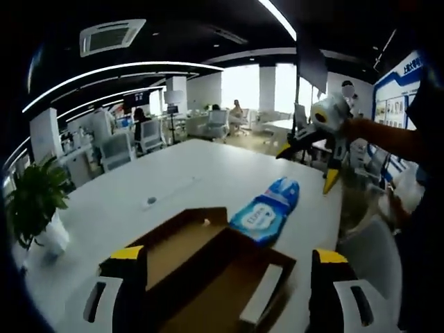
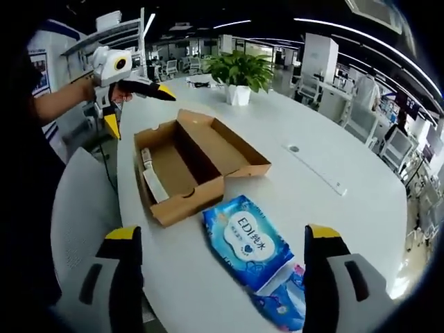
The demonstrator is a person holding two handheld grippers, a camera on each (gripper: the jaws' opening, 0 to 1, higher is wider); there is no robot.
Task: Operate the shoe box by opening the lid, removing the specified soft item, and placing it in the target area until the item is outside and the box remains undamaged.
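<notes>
With the box [image 2: 194,163] left open and apparently emptied, the blue pack [image 2: 244,241] is seen lying on the table [image 2: 333,208] between and just ahead of the right gripper [image 2: 218,277] fingers, both grippers held spread and empty, the left gripper [image 1: 225,288] over the box.

The shoe box [image 2: 198,163] is plain brown cardboard, darker brown inside, with a white strip of paper [image 2: 154,182] lying in 1 half. The soft pack [image 2: 252,242] is bright blue with a white label panel carrying dark blue lettering and a small blue heart; a 2nd blue pack [image 2: 286,302] just beyond it shows a pink edge. The counter [image 2: 333,208] is white. The left hand-held gripper [image 2: 132,107] is white and black with yellow tips, and the right hand-held gripper [image 1: 311,165] has the same colours. The potted plant [image 2: 239,73] has green leaves in a white pot. The chair [image 2: 80,215] is light grey.
</notes>
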